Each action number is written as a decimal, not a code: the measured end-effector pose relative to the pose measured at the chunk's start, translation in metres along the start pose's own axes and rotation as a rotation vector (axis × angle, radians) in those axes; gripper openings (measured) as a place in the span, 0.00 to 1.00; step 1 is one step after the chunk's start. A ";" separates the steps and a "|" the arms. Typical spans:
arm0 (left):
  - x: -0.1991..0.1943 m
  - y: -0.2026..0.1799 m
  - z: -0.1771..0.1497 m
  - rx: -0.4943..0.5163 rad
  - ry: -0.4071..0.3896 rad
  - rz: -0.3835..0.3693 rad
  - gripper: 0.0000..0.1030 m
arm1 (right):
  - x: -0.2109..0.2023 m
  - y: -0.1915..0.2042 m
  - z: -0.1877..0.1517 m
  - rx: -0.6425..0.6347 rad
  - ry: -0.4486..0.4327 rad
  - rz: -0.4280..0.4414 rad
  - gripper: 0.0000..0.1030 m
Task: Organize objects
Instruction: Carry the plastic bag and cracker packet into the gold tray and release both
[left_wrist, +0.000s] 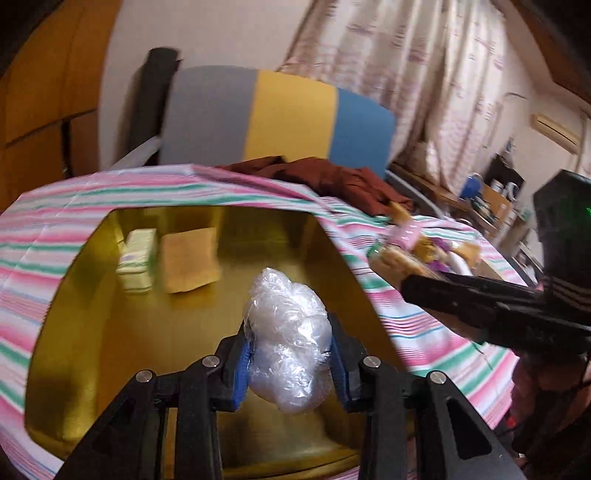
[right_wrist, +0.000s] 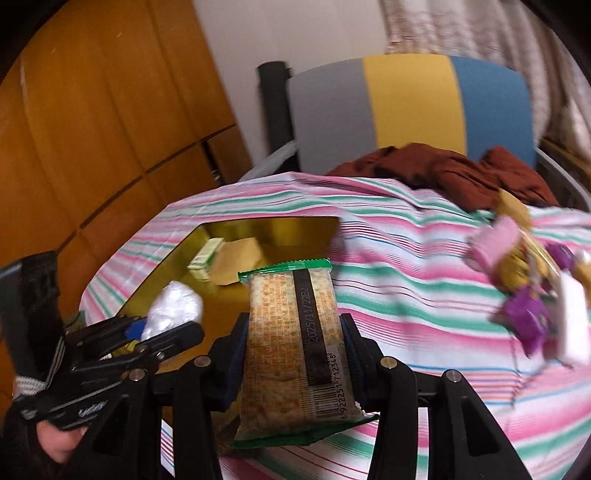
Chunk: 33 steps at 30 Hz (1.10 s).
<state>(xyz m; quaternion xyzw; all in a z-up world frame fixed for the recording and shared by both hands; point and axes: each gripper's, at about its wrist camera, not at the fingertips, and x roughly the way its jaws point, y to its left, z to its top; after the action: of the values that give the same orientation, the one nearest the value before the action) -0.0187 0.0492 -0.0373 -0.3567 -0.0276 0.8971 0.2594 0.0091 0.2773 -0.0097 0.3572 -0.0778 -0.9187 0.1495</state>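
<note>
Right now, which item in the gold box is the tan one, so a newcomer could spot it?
Find the gold open box sunk into the pink-and-green striped cloth. At its far end two packets lie side by side. The flat tan square packet is the right one; its neighbour is a pale yellow-green wrapped packet, and the crumpled clear plastic bag sits in the left gripper.

We see warm, yellowish indoor light, moderately bright, with no single source in view. The gold box (left_wrist: 207, 314) reflects a dull sheen, and its near corners at 7 o'clock fall into shadow. Motion blur smears the snack packets (right_wrist: 532, 291) at 3 o'clock and the curtain (left_wrist: 424, 62) at 1 o'clock. Fisheye distortion bends every edge, and black vignette fills the corners.
</note>
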 end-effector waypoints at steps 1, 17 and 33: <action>-0.001 0.009 0.000 -0.016 0.002 0.017 0.35 | 0.005 0.006 0.002 -0.014 0.014 0.004 0.46; 0.013 0.095 0.008 -0.109 0.105 0.189 0.35 | 0.098 0.061 0.018 0.010 0.185 0.082 0.58; 0.006 0.104 0.013 -0.215 0.078 0.214 0.50 | 0.053 0.051 0.009 0.038 0.053 0.064 0.79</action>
<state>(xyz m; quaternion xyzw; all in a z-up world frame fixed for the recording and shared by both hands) -0.0775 -0.0363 -0.0560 -0.4180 -0.0751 0.8968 0.1238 -0.0225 0.2120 -0.0239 0.3815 -0.1024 -0.9020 0.1740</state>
